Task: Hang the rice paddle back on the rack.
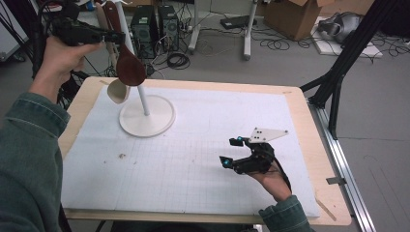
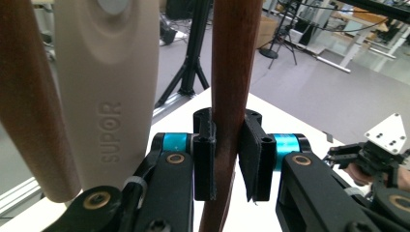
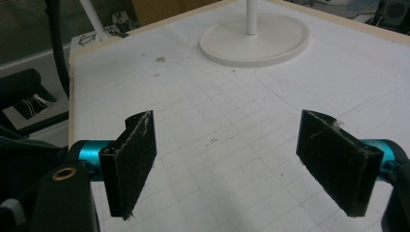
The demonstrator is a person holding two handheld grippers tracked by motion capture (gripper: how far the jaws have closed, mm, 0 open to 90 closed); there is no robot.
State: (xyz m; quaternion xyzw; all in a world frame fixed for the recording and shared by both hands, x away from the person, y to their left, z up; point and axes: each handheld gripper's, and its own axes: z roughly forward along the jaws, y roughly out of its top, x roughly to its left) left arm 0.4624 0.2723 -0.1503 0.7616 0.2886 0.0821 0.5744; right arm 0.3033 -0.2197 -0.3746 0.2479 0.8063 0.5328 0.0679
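- Left tool [image 1: 112,36], raised at far-left of the high view, is clamped on the handle of a dark wooden spoon [image 1: 129,67]; the left gripper view shows both pads [image 2: 205,159] pressed against the brown handle [image 2: 231,96].
- Spoon hangs bowl-down beside the white pole [image 1: 137,72] of a rack, above the counter's [image 1: 309,145] far-left corner.
- A cream spoon [image 1: 117,91] hangs just behind and below the dark one; in the left gripper view its handle, embossed "SUPOR" [image 2: 109,130], sits just beside the held handle. Another brown handle [image 2: 34,111] shows at that view's left edge.
- Rack's round white base [image 1: 147,116] rests on the white gridded mat [image 1: 203,159] covering the counter.
- Right tool [image 1: 231,152] sits low over the mat's near-right part, well apart from the rack; jaws stand wide w/ nothing between them. Right gripper view: black pads [image 3: 133,154] spread, bare mat between, rack base [image 3: 255,41] farther off.
- Grey three-cornered plate [image 1: 267,134] tops the right tool.
- Person's green sleeves [image 1: 29,159] enter from the bottom of the high view.
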